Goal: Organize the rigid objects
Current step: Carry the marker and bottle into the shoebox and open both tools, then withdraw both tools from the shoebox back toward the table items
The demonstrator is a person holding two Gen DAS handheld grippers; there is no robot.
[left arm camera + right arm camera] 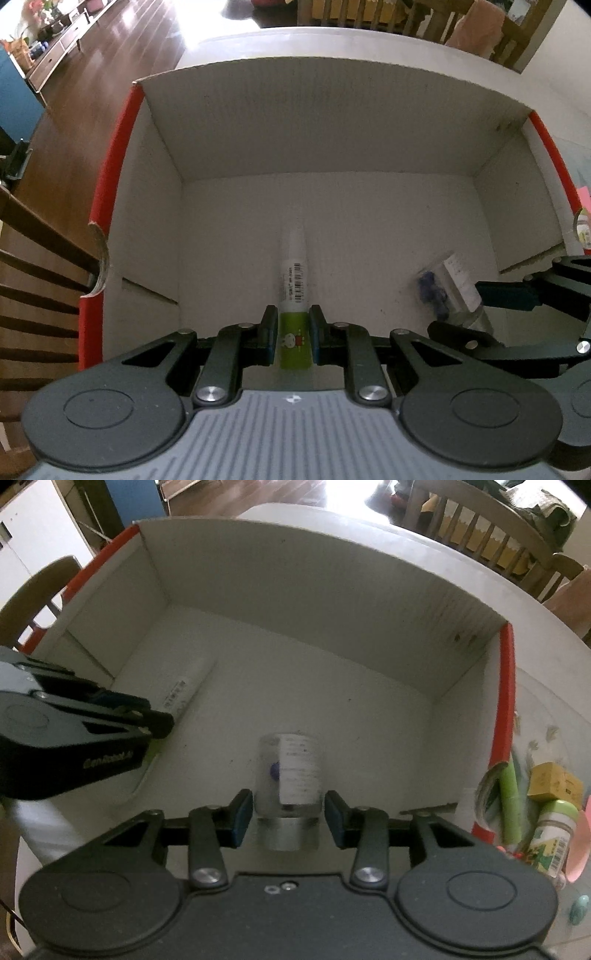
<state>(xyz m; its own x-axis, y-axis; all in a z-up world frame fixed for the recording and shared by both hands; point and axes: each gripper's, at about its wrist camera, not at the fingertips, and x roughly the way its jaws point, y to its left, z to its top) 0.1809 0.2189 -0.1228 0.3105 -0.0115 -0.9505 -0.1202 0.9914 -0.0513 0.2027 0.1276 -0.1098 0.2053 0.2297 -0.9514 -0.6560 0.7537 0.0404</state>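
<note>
A white cardboard box with red outer walls [110, 192] [504, 701] sits on the table. My left gripper [292, 334] is inside it, shut on a white glue tube with a green cartoon base [293, 291], which lies on the box floor. The tube also shows in the right wrist view [183, 692]. My right gripper [288, 818] is open around a small clear jar with a white label and silver cap [290, 779] lying on the box floor; the jaws stand apart from it. The jar shows in the left wrist view [452, 291] beside the right gripper.
Outside the box on the right lie a green tube [511, 805], a yellow box [554, 781], a labelled bottle with a green cap [554, 834] and a pink item [580, 853]. Wooden chairs [33, 280] [491, 535] stand around the table.
</note>
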